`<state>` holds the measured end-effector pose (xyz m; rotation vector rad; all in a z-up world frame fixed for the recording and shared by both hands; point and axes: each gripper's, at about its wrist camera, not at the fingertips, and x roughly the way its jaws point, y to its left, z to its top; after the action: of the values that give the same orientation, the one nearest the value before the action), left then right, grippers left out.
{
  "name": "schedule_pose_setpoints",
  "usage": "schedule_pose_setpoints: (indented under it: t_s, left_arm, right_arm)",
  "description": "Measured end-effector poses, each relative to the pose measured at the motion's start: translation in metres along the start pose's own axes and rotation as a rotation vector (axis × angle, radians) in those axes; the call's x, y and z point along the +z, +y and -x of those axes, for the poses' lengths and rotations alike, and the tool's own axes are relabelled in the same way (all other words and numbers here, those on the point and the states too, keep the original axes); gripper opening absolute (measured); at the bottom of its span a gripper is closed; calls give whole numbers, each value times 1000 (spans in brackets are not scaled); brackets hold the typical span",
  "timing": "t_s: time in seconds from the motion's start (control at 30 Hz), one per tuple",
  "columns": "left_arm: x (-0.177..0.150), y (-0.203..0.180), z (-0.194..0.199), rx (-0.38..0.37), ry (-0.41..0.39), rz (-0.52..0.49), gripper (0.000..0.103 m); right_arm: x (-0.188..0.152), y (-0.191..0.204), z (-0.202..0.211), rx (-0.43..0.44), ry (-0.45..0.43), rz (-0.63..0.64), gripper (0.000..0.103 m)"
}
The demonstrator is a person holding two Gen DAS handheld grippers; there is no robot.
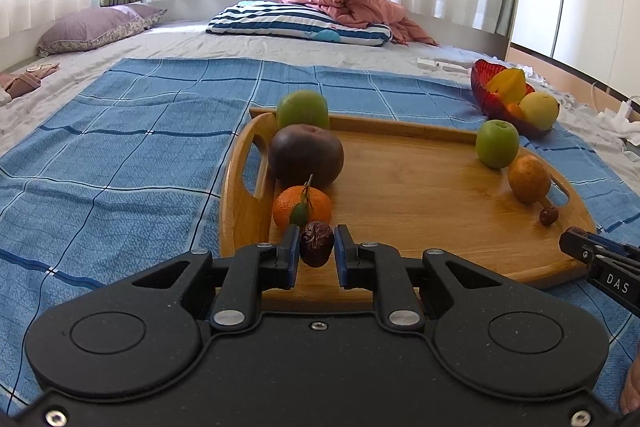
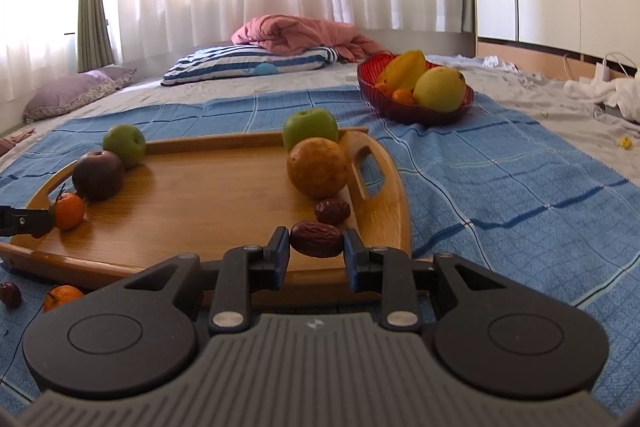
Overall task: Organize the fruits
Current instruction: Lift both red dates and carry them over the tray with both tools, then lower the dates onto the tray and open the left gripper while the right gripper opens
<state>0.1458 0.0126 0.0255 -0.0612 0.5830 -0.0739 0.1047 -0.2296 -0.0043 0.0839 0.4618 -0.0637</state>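
- Now the big wooden tray (image 1: pixel 420 195) on the blue checked cloth (image 1: pixel 120 147) holds a fruit row along each side.
- Near its left end, the left gripper (image 1: pixel 316 247) has a wrinkly brown date (image 1: pixel 317 243) between its pads, just touching.
- At the right end, the right gripper (image 2: pixel 316 247) pinches another brown date (image 2: pixel 316 244).
- Set both down softly, then let go slowly.

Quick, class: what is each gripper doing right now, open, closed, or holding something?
Left gripper: closed on a dried date by the mandarin.
Right gripper: closed on another date at the tray's right end.
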Motion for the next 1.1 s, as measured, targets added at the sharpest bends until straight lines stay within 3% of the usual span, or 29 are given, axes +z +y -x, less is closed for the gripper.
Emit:
schedule_pose_setpoints:
  t_s: [0.5, 1.1]
  left_arm:
    - [1, 1, -8, 7, 19, 0, 18]
    - [-3, 6, -18, 29, 54, 5, 18]
  right_arm:
    - [9, 0, -15, -22, 63, 21, 33]
    - [7, 3, -19, -52, 63, 51, 34]
